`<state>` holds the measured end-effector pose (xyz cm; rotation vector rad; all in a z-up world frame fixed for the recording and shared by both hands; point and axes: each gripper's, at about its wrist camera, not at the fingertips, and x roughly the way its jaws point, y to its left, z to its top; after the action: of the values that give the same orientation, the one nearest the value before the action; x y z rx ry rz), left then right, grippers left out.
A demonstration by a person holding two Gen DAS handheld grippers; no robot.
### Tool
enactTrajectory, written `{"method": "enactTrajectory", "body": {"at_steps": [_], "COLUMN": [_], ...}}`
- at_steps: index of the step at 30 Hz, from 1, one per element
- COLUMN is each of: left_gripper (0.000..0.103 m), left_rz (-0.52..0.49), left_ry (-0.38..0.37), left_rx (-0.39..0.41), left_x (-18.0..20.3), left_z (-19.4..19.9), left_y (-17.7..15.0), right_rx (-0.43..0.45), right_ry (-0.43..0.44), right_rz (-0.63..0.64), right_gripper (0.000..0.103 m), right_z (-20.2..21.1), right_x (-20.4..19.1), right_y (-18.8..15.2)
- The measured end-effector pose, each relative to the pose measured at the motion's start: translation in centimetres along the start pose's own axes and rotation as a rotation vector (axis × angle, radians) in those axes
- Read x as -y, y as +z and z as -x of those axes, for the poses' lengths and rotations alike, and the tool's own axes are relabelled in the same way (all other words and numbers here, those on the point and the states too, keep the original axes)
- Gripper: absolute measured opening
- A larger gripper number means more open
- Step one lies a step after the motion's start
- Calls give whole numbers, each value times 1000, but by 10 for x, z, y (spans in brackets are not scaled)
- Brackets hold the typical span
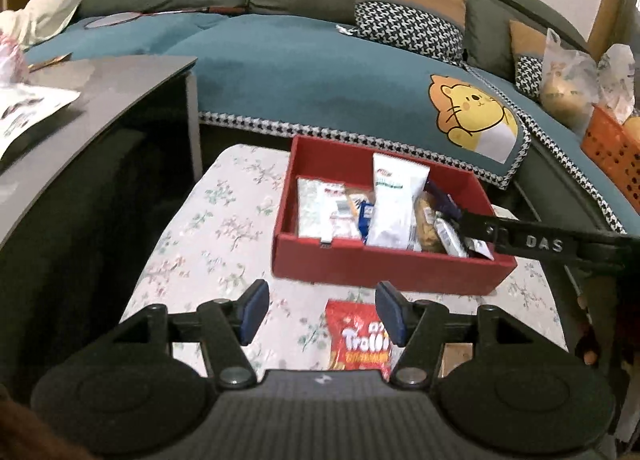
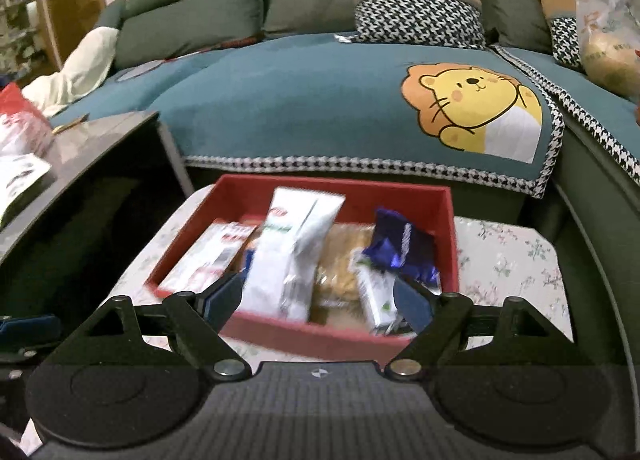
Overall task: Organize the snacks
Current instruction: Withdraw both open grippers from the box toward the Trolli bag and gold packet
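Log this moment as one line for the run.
left gripper: open, empty | right gripper: open, empty | red box: filled with snacks | red Trolli bag: outside box

Right gripper (image 2: 318,296) hangs over the red box (image 2: 450,220) with jaws spread wide, nothing pinched. Box is stuffed: tall white pouch (image 2: 292,256), blue wrapper (image 2: 400,248), probably cookies (image 2: 340,260), it's blurry. Lion blanket (image 2: 320,100) behind.

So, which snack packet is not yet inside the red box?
The red Trolli packet. It alone lies on the floral cloth in front of the red box; all other packets sit inside.
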<state>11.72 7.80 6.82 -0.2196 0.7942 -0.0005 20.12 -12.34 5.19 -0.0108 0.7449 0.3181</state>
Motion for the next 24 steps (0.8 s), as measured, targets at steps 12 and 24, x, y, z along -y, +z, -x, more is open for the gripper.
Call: {"method": "enactTrajectory", "body": {"at_steps": [12, 24], "left_gripper": [91, 92], "left_rz": [66, 35], "left_ry": [-1, 2], "left_rx": [-9, -25], "left_x": [-25, -14], "left_z": [15, 12], "left_y": [-20, -26], "right_rx": [-39, -49], "right_ry": [62, 98], "right_rz": [27, 10], "right_gripper": [88, 88], "right_z": [7, 9], "right_x": [-32, -33], "right_y": [-26, -29]}}
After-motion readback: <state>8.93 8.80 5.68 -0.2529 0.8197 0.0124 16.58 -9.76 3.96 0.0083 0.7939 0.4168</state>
